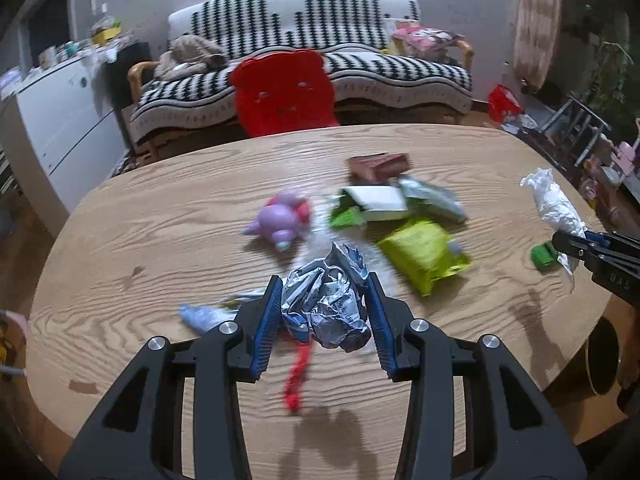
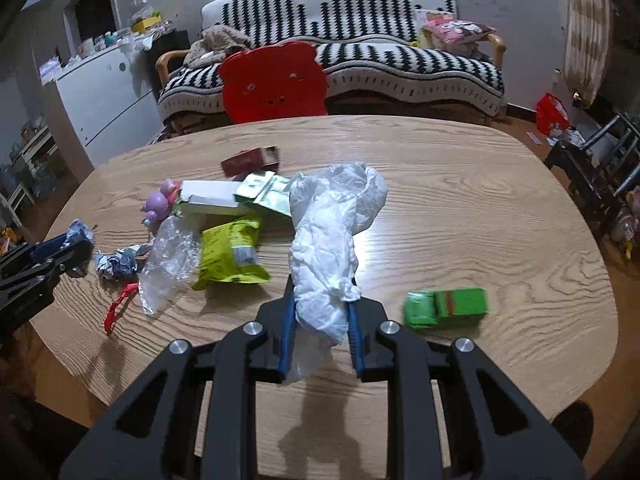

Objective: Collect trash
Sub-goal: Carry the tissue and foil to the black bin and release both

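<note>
Nearest the lenses, both claws are loaded. Left claw (image 1: pixel 324 312) is part closed on a crumpled silver-blue foil wrapper (image 1: pixel 326 308), clear of the oval wood-grain counter (image 1: pixel 160 220). Right claw (image 2: pixel 322 316) is closed narrow on a limp white plastic bag (image 2: pixel 328 236), which hangs loose above and below the pads. Risk: the bag's slack could slip free or drag the green toy car (image 2: pixel 446 307) just beside it. Uncollected: yellow-green snack pouch (image 2: pixel 230 254), clear film (image 2: pixel 168 260), white-green carton (image 2: pixel 212 200). Purple toy (image 1: pixel 280 220) appears not to be trash.
</note>
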`<state>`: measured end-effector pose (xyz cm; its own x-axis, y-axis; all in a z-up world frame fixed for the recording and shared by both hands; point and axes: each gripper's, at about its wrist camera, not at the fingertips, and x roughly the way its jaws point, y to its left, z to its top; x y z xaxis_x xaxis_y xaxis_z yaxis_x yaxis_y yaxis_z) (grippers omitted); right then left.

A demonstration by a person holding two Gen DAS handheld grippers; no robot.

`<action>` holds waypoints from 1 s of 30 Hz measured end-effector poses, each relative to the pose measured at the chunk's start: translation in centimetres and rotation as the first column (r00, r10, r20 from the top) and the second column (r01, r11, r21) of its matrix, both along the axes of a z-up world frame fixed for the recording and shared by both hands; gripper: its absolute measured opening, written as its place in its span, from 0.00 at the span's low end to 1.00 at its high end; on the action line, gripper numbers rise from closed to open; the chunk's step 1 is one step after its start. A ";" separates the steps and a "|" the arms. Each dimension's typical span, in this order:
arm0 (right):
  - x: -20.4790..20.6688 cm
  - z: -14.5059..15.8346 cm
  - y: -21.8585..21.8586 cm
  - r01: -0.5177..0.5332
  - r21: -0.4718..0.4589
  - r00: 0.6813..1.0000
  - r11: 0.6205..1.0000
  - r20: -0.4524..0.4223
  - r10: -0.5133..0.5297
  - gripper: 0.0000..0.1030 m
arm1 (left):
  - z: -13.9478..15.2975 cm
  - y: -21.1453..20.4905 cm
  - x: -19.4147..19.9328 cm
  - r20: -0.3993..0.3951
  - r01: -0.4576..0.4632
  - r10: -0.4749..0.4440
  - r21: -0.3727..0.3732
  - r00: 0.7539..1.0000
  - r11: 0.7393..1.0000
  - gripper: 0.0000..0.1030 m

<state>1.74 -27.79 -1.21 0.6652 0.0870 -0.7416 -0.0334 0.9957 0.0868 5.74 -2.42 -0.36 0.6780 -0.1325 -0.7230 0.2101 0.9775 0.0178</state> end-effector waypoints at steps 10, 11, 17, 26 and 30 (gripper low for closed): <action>-5.6 0.6 -8.3 0.131 0.010 0.991 0.991 0.015 -0.131 0.22 | 0.3 -12.2 -1.1 0.007 0.190 -0.190 -0.036 0.982 0.981 0.40; -6.6 0.6 -9.9 0.162 0.013 0.987 0.987 0.018 -0.162 0.22 | 0.3 -13.4 -1.2 0.006 0.209 -0.209 -0.043 0.978 0.977 0.40; -12.1 0.0 -18.0 0.321 0.029 0.947 0.947 0.012 -0.322 0.22 | -0.6 -23.8 -4.3 -0.011 0.422 -0.425 -0.110 0.905 0.900 0.40; -23.4 -2.8 -30.0 0.576 0.059 0.817 0.815 -0.063 -0.573 0.22 | -3.0 -38.2 -12.9 -0.034 0.676 -0.692 -0.183 0.722 0.714 0.40; -27.7 -4.9 -34.2 0.657 0.074 0.752 0.750 -0.129 -0.646 0.22 | -5.5 -43.9 -16.8 -0.064 0.751 -0.774 -0.199 0.630 0.629 0.40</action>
